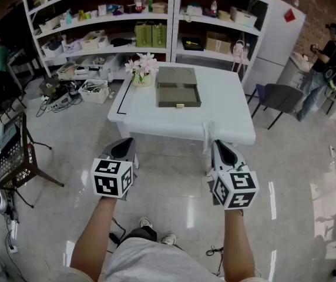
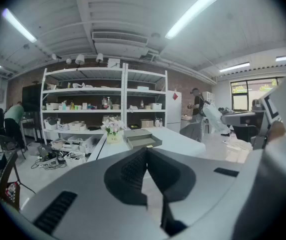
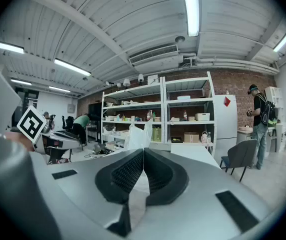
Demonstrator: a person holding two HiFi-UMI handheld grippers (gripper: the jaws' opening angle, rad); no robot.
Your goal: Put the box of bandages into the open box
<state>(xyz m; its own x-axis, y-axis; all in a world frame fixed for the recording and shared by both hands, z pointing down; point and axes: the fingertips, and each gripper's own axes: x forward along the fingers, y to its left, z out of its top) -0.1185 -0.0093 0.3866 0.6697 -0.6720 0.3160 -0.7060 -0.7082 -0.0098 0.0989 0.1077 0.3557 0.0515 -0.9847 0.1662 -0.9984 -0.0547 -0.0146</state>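
The open grey-green box (image 1: pixel 178 87) lies on the white table (image 1: pixel 227 107), its lid folded back toward the shelves; it also shows in the left gripper view (image 2: pixel 143 138). I cannot make out a box of bandages in any view. My left gripper (image 1: pixel 125 141) (image 2: pixel 146 152) is shut and holds nothing, low over the floor in front of the table. My right gripper (image 1: pixel 219 143) (image 3: pixel 143 151) is level with it and also shut, with nothing between its pads. A white plastic bag (image 1: pixel 206 134) (image 3: pixel 137 134) hangs at the table's front edge, just ahead of the right gripper.
A pot of pink flowers (image 1: pixel 141 70) stands left of the box. White shelves (image 1: pixel 156 16) line the back wall. A grey chair (image 1: pixel 279 97) and a person (image 1: pixel 326 60) are at the right. A black crate on a stand (image 1: pixel 9 154) and floor clutter (image 1: pixel 74 90) sit at the left.
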